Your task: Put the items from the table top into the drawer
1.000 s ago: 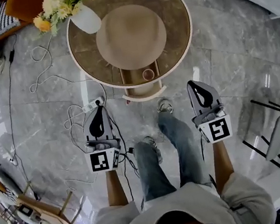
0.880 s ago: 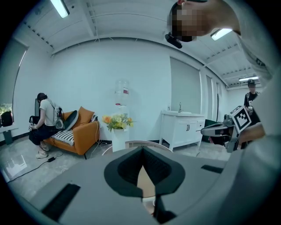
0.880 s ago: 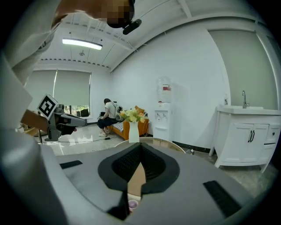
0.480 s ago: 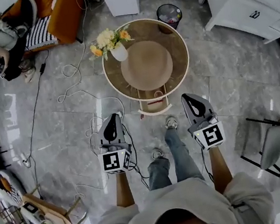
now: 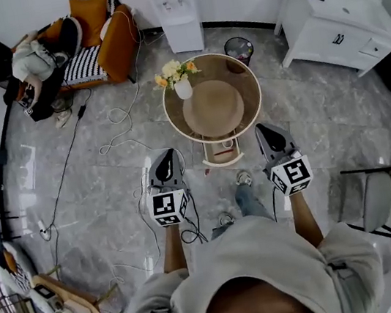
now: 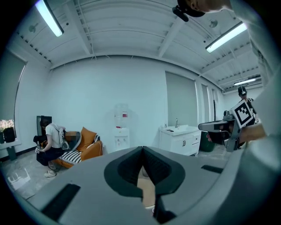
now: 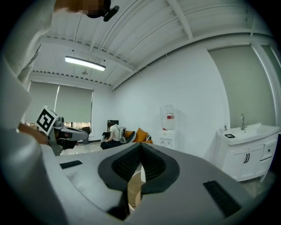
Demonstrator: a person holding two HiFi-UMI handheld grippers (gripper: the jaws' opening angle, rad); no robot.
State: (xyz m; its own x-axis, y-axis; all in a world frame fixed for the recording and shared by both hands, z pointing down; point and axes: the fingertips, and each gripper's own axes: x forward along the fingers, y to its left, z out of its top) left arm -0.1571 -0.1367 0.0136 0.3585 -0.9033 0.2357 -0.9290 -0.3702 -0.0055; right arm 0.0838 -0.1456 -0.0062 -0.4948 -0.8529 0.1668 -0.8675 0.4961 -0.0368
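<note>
Left gripper point(image 5: 168, 153) and right gripper point(image 5: 261, 130) both clenched, empty, flanking open drawer point(image 5: 223, 156) of table point(image 5: 243, 76).

The round table point(image 5: 244, 83) sits at frame centre, a hat point(image 5: 213, 109) on its middle, a vase point(image 5: 183, 88) at its upper-left edge; the drawer point(image 5: 223, 156) juts from its lower edge (toward the person point(image 5: 251, 269)), with a sofa point(image 5: 104, 42) upper left, a cabinet point(image 5: 325, 22) upper right

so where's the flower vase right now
In the head view, the flower vase stands on the round table's far left edge, beside the hat.
</note>
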